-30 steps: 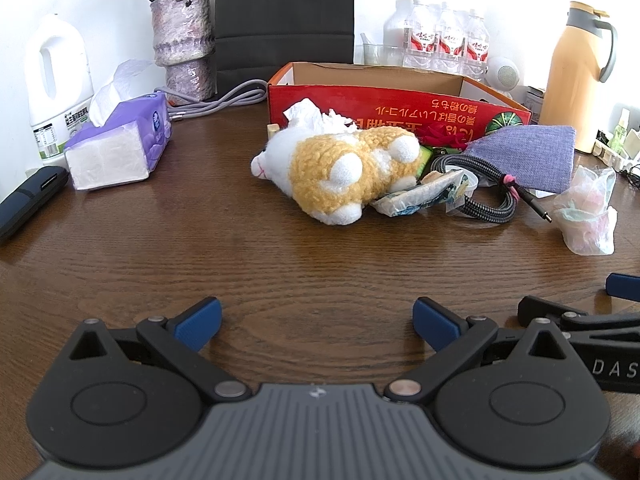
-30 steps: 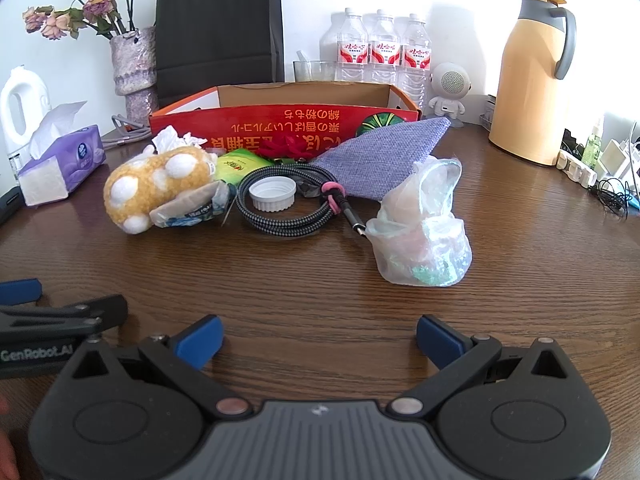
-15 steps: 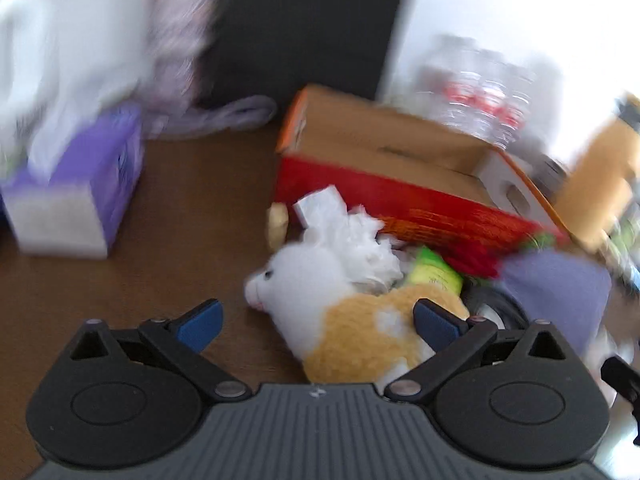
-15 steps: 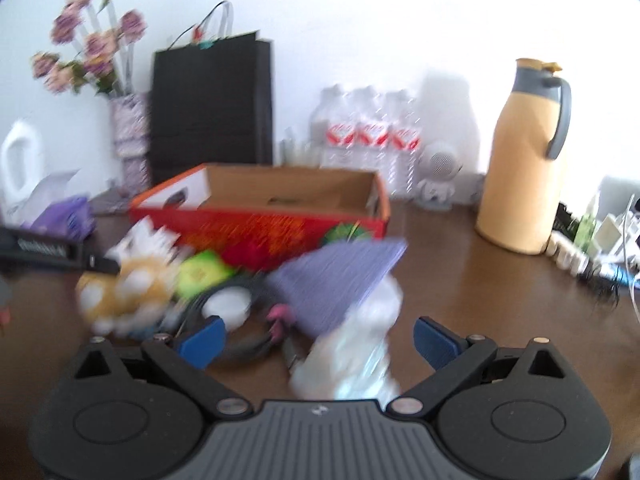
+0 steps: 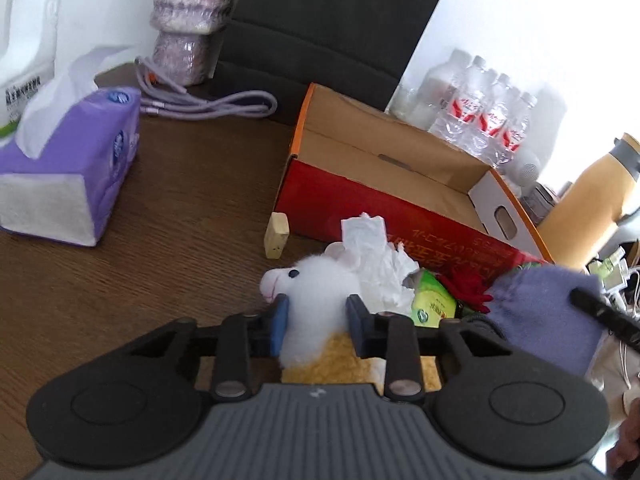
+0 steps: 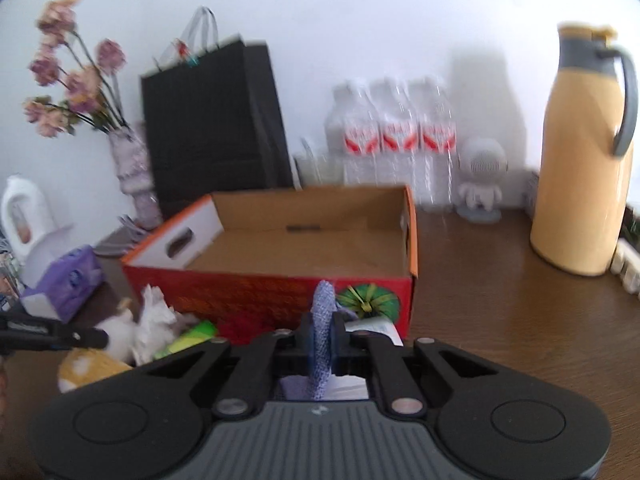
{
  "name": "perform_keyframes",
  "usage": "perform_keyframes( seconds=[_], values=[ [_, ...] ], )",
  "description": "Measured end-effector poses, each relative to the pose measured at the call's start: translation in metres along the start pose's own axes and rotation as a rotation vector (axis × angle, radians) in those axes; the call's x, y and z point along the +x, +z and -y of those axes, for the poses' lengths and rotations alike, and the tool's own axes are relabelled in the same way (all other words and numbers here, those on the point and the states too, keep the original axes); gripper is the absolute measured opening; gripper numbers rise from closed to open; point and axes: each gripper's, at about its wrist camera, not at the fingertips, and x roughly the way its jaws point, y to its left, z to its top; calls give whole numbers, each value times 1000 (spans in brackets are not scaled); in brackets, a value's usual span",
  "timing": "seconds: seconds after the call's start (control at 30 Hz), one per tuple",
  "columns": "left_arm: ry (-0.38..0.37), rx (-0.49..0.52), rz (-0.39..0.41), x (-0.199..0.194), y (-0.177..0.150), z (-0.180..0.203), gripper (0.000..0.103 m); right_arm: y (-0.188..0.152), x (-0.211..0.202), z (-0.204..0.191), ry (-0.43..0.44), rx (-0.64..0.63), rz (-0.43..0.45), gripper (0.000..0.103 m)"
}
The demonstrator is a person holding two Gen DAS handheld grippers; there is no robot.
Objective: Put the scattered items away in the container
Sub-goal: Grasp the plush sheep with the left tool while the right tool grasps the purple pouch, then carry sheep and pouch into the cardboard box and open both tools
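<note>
Our left gripper [image 5: 318, 324] is closing on the plush toy [image 5: 316, 300] by the cardboard box [image 5: 400, 184]; right gripper [image 6: 322, 340] pinches the purple pouch [image 6: 322, 320] tight.

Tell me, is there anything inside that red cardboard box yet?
No, the red cardboard box shows only its bare brown floor; the plush toy and crumpled tissue lie on the table outside it.

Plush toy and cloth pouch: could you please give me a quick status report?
Left hand-held gripper closing on the plush toy. Right hand-held gripper shut on the purple cloth pouch. Cardboard box open ahead, nothing visible inside, path unobstructed.
</note>
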Motion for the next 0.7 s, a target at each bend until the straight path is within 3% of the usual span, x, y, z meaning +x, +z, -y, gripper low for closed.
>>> perform_keyframes(
  seconds=[0.1, 0.13, 0.27, 0.33, 0.4, 0.43, 0.47, 0.5, 0.6, 0.67, 0.7],
  values=[
    [-29, 52, 61, -28, -4, 9, 16, 14, -31, -7, 30, -16, 72, 6],
    [-43, 66, 87, -39, -4, 12, 0, 21, -42, -9, 33, -25, 101, 6],
    [-107, 83, 186, -74, 10, 17, 0, 54, -69, -5, 79, -23, 191, 6],
    [-121, 91, 152, -68, 18, 18, 1, 71, -69, -2, 69, -31, 219, 6],
    [-84, 68, 91, -47, 17, 15, 21, 82, -62, 1, 39, -34, 223, 6],
    [-45, 87, 41, -31, 15, 17, 54, 85, -59, 2, 38, -28, 221, 6],
    [-18, 107, -1, -16, 14, 19, 78, 87, -56, 3, 41, -26, 217, 6],
    [-10, 125, -29, -4, 12, 22, 82, 89, -53, 2, 43, -26, 213, 6],
    [45, 142, -117, 31, 10, 28, 73, 83, -44, -2, 54, -32, 180, 6],
    [64, 155, -125, 40, 6, 26, 46, 75, -37, -5, 56, -40, 153, 6],
    [55, 162, -116, 39, 3, 24, 45, 71, -35, -5, 56, -46, 141, 6]
  ],
)
